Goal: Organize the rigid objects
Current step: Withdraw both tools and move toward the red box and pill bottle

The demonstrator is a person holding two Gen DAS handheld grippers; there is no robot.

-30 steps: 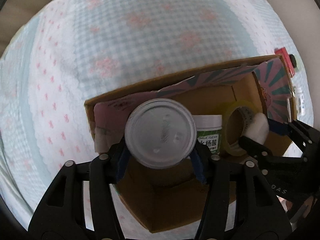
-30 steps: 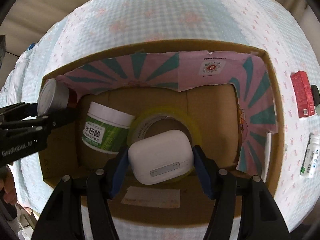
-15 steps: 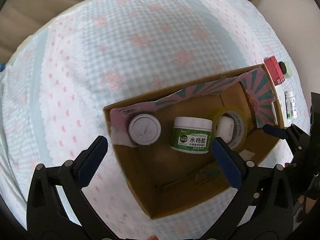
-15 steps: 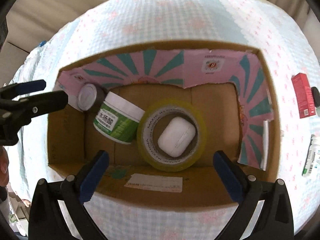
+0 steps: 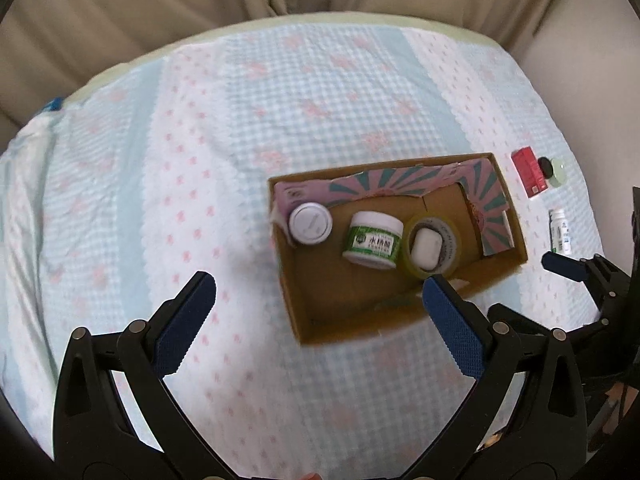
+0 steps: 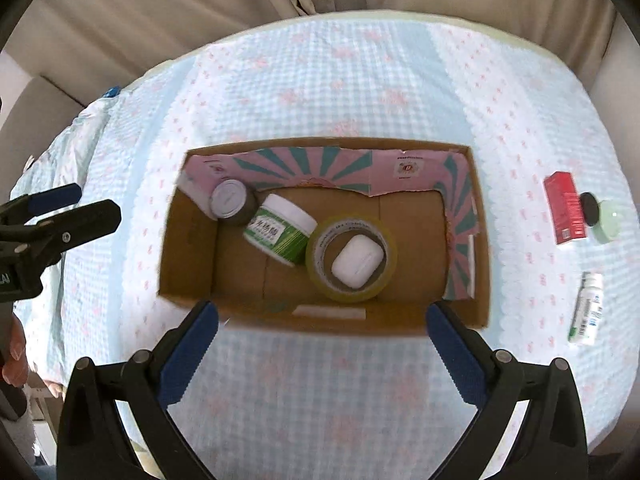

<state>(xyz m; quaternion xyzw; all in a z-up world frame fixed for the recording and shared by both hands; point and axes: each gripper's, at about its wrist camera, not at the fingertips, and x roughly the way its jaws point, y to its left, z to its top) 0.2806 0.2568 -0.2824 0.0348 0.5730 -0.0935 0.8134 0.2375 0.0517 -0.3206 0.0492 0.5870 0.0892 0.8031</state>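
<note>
We hold our left gripper and right gripper spread wide, empty, above the brown cardboard box; only the right wrist view shows our bare hand.

Both grippers, left gripper and right gripper, showed black frames with silver screws behind the jaws, whose fingers wore ridged blue pads.
</note>
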